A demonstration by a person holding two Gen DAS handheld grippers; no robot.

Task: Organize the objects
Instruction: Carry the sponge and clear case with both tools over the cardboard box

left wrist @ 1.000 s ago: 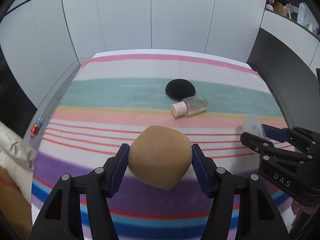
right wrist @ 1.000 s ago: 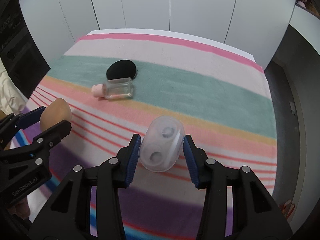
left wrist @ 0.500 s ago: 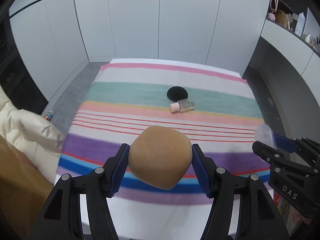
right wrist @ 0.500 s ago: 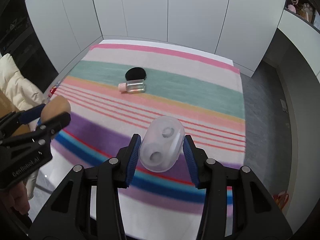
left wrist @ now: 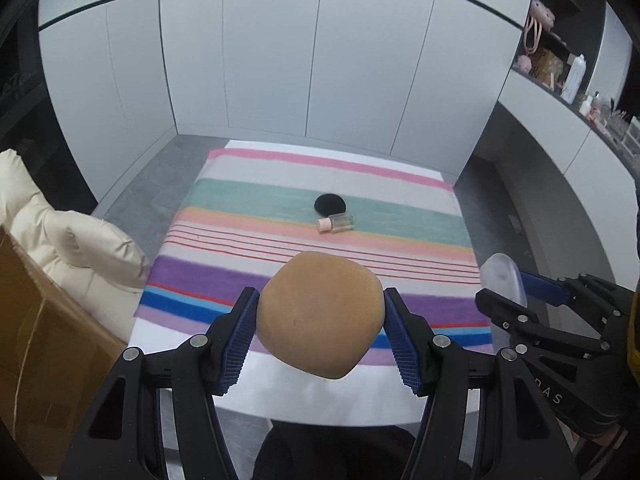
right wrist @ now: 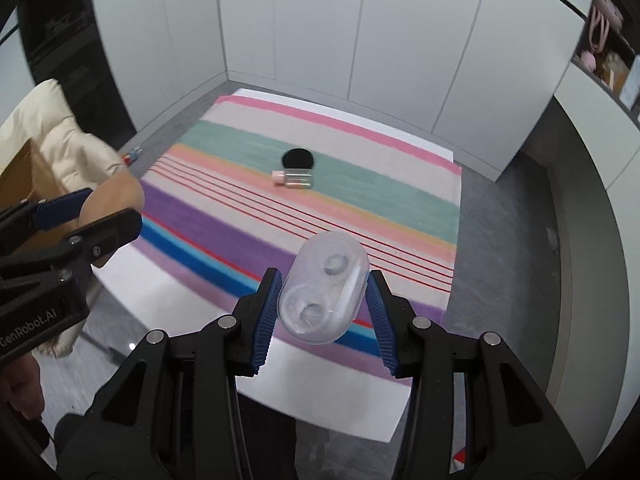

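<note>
Your left gripper [left wrist: 320, 336] and right gripper [right wrist: 323, 307] look alike — black angular plastic frames with silver screw heads at the joints and ribbed blue pads [left wrist: 236, 340] lining the fingers. White lettering marks each housing — "GenRobot.AI" on the left gripper's side, beside its nearest screw.

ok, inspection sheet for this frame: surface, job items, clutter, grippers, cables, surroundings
Surface: striped cloth over a white table.
Job's things: tan sponge and clear case held in the air; small bottle lying on the cloth beside a black puff.
Clutter: nothing seen.
Grippers: left gripper shut on the sponge; right gripper shut on the case.
Cables: nothing seen.
Surroundings: white cabinets, cream jacket, cardboard box.
</note>
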